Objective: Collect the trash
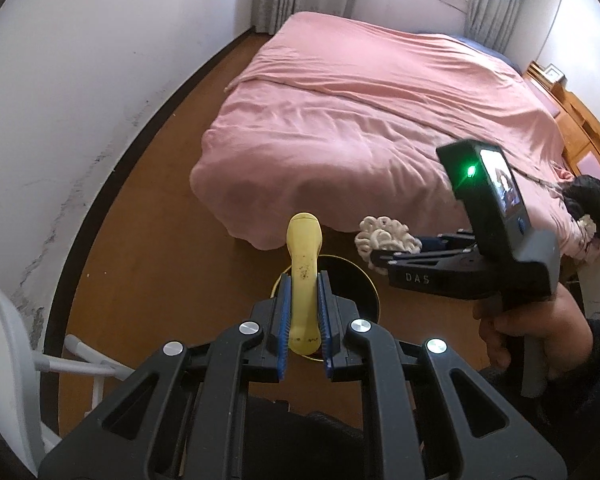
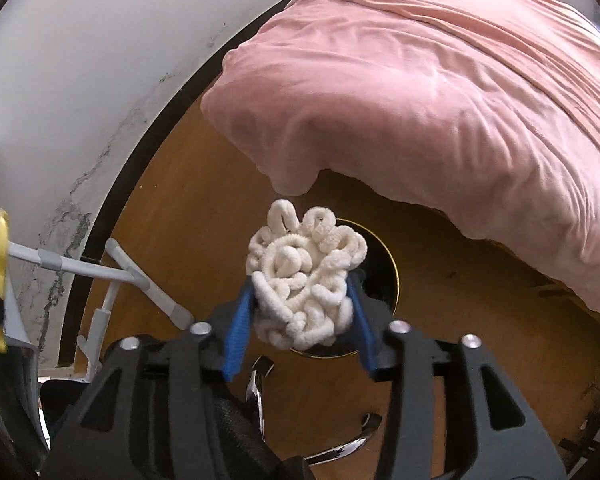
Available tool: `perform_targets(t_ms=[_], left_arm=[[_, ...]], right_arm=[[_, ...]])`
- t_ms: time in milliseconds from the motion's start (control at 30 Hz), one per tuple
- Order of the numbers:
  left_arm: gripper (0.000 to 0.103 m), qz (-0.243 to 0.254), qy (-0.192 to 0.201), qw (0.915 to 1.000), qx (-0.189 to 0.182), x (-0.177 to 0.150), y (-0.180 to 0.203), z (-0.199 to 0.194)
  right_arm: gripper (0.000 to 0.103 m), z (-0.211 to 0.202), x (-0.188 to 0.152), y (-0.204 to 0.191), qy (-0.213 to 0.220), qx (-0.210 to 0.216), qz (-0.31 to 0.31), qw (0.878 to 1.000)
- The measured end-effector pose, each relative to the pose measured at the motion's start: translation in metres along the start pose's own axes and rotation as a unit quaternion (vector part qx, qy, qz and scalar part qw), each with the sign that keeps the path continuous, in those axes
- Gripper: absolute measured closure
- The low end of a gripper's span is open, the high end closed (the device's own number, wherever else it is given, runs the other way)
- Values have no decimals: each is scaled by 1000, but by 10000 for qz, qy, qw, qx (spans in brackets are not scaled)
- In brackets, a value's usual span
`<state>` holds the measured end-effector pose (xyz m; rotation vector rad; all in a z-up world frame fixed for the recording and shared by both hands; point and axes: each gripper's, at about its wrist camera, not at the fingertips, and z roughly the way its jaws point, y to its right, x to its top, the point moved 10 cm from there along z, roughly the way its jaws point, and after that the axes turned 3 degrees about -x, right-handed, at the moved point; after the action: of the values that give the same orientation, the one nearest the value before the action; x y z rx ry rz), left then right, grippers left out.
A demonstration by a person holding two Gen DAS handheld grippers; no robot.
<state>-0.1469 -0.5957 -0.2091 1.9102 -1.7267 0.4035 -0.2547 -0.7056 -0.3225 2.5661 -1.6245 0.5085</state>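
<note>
My left gripper [image 1: 304,312] is shut on a yellow banana-like piece [image 1: 303,264], which stands up between the blue pads. Just beyond it on the wooden floor is a round black bin with a gold rim [image 1: 376,292]. In the left wrist view a hand holds my right gripper [image 1: 380,258] to the right, reaching over the bin. A white tangle of cord [image 1: 384,238] sits at its tips. In the right wrist view the white tangle [image 2: 304,280] fills the gap of the right gripper [image 2: 302,292] and touches both blue pads, directly above the bin's rim [image 2: 396,276].
A bed with a pink cover [image 1: 360,120] stands close behind the bin, its corner overhanging [image 2: 292,176]. A white metal frame [image 1: 80,364] stands at the left by the wall. Dark clothing [image 1: 592,204] lies on the bed's right edge. Chrome legs [image 2: 260,392] show under the right gripper.
</note>
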Motion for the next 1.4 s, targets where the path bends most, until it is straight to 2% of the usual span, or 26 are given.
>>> perform_targets(t_ms=[100, 300, 500, 667, 700, 733, 767, 800, 900, 967, 1067, 1133, 1200, 1233, 1333, 1400], left_arm=[[91, 36, -97, 9999, -50, -3, 5, 6], [91, 118, -281, 9993, -213, -2, 14, 30], [91, 234, -524, 9973, -447, -5, 33, 63], [89, 465, -537, 9952, -670, 3, 58, 81], [86, 501, -543, 9949, -682, 4, 61, 83], [69, 536, -549, 9947, -686, 5, 63, 85], [43, 555, -544, 9948, -657, 6, 65, 87], [36, 534, -487, 9956, -602, 8, 64, 86], [32, 501, -390, 9965, -547, 10, 62, 80], [29, 498, -326, 9973, -420, 11, 57, 72], [15, 494, -62, 9987, -64, 12, 41, 44], [12, 449, 15, 9988, 178, 10, 30, 24], [12, 327, 177, 9985, 413, 6, 12, -6], [11, 218, 274, 9979, 542, 2, 0, -23], [11, -172, 525, 9942, 921, -9, -37, -70], [11, -593, 745, 9865, 1332, -25, -73, -113]], right_arm=[[44, -5, 4, 3, 103, -6, 82, 9999], [44, -17, 15, 15, 386, -1, 460, 9982], [43, -48, 32, 49, 1071, -130, 1272, 9860], [41, -68, 41, 70, 1497, -174, 1714, 9736], [41, -72, 42, 74, 1594, -189, 1784, 9708], [39, -77, 43, 78, 1688, -213, 1853, 9678], [38, -80, 43, 81, 1748, -227, 1890, 9660], [38, -83, 45, 84, 1807, -230, 1925, 9643], [37, -90, 47, 85, 1963, -280, 1925, 9611], [33, -92, 47, 78, 1994, -289, 1821, 9624], [32, -91, 50, 70, 2005, -222, 1672, 9651], [31, -96, 53, 55, 2120, -199, 1513, 9653], [27, -104, 59, 24, 2321, -145, 1092, 9664], [27, -104, 59, 24, 2321, -145, 1092, 9664], [27, -107, 66, -34, 2362, 29, 397, 9709], [27, -111, 66, -75, 2369, 260, 4, 9712]])
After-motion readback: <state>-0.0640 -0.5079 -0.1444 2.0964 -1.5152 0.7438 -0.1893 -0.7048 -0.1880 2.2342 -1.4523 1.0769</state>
